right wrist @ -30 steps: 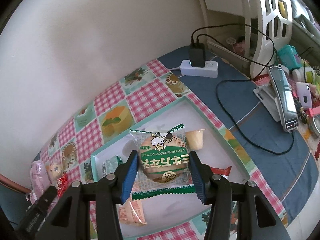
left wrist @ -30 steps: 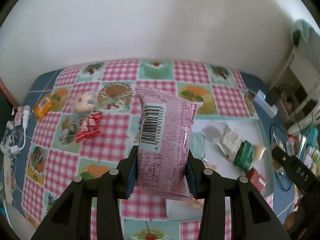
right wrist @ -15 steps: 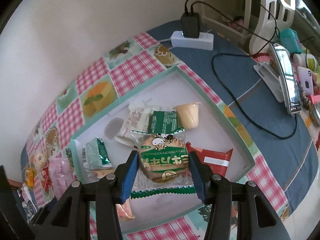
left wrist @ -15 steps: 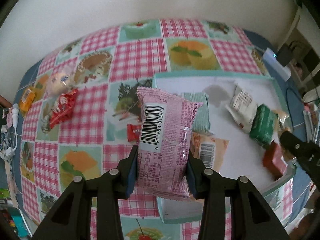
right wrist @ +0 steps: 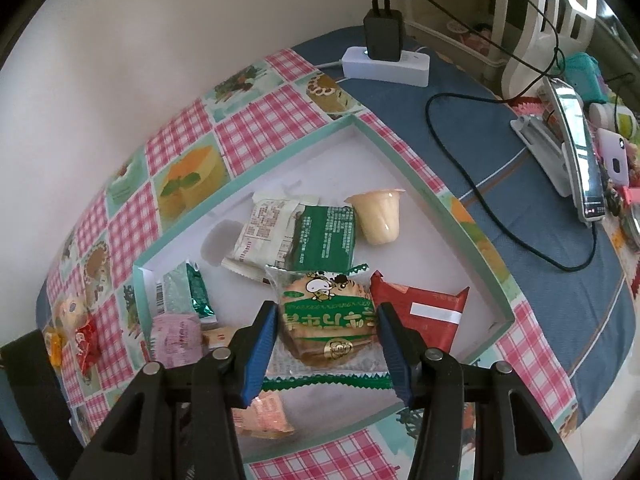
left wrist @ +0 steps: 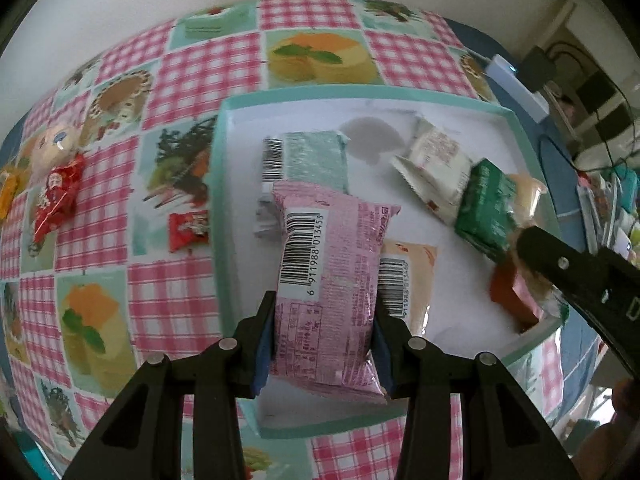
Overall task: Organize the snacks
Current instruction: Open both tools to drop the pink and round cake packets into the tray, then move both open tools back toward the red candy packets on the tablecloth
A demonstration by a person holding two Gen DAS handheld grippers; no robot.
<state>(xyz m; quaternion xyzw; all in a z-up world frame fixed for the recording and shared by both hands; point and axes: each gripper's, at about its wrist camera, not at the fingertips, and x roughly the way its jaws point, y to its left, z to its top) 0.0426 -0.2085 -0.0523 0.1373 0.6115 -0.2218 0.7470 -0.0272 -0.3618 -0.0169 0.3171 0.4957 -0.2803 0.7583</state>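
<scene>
Snacks: pink barcoded packet (left wrist: 328, 276) clamped in left claw (left wrist: 323, 344). Green-labelled clear cake packet (right wrist: 328, 320) gripped by right claw (right wrist: 326, 344). Both over mint-rimmed tray (right wrist: 472, 224).

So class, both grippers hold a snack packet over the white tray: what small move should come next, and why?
Probably lower a little, then release. The left gripper clamps the pink barcoded packet, the right gripper the green-printed biscuit packet, both over the mint-rimmed white tray of snacks.

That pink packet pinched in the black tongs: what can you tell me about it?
The pink packet is a soft, crinkly plastic pillow pack with sealed ends, small print and a white barcode label facing the camera. The left gripper pinches its lower half from both sides, holding it over the white tray with the mint rim, above a peach packet.
</scene>
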